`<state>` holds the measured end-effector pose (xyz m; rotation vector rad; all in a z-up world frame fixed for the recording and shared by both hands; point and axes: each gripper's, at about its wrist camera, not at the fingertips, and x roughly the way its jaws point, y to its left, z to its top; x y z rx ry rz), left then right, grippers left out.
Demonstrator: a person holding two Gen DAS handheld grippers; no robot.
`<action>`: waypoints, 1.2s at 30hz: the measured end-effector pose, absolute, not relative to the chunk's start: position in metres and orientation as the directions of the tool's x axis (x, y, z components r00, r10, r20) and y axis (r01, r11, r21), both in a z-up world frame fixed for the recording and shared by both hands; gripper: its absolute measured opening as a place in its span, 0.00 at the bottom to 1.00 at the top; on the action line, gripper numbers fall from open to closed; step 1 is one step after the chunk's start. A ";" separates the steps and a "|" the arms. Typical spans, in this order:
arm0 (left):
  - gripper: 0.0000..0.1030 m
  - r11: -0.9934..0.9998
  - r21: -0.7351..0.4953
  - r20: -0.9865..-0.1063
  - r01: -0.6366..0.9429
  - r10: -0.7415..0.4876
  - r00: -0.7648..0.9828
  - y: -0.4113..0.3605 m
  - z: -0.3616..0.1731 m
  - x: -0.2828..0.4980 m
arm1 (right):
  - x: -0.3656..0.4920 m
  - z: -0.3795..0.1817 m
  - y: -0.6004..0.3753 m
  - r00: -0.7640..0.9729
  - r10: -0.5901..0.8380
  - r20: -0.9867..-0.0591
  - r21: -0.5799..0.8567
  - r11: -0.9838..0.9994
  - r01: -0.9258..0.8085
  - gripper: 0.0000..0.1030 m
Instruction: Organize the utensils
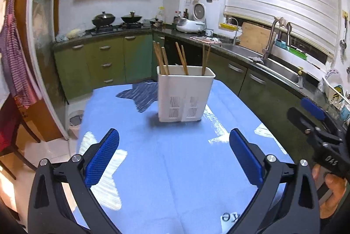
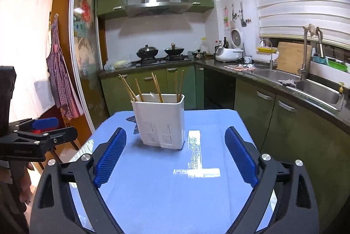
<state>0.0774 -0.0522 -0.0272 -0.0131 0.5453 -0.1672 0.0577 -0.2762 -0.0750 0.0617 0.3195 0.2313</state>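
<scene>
A kitchen table under a blue cloth (image 2: pixel 166 201), seen from the two handheld grippers we carry. At the left edge of the right wrist view, a checked apron (image 2: pixel 60 85) hangs by the door. Nearer us, our left gripper (image 1: pixel 174 157) hangs over the near part of the cloth, jaws spread wide with nothing between the blue pads.

In the middle of the table stands the white utensil holder (image 1: pixel 186 96), upright, with a blue patterned mat (image 1: pixel 142 95) lying just behind and to its left. Wooden chopsticks (image 1: pixel 163 60) stand in the holder, leaning this way and that in what look like three loose groups across its width. Whether inner dividers separate them we cannot tell from here.

Further right, our right gripper (image 2: pixel 175 157) faces the same holder from the near side, its jaws also wide apart and empty. A strip of white glare (image 2: pixel 194 146) lies on the cloth just beside the holder. Beyond the table, the sink (image 2: pixel 315 91) and green cabinets run along the right wall.

We judge the task to be at or near its end: every chopstick in view is in the holder, and no loose utensil shows on the cloth in either view. Both hands are free. What may remain, if anything, lies outside these views.
</scene>
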 end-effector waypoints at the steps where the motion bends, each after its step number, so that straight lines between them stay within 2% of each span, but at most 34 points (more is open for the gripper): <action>1: 0.93 0.988 -0.052 -0.505 0.149 -0.154 0.849 -0.050 -0.025 0.069 | 0.050 -0.073 -0.278 0.927 0.231 -0.296 0.096 0.973 -0.211 0.93; 8: 0.93 0.991 -0.049 -0.460 0.125 -0.134 0.878 -0.042 -0.013 0.026 | -0.015 -0.059 -0.274 0.947 0.183 -0.262 0.046 0.983 -0.178 0.95; 16: 0.93 0.993 -0.042 -0.463 0.110 -0.117 0.879 -0.039 -0.015 0.002 | -0.054 -0.060 -0.269 0.957 0.154 -0.244 0.016 0.988 -0.155 0.95; 36: 0.93 0.995 -0.038 -0.460 0.097 -0.104 0.882 -0.037 -0.013 -0.014 | -0.033 -0.064 -0.260 0.947 0.158 -0.279 0.012 0.987 -0.161 0.95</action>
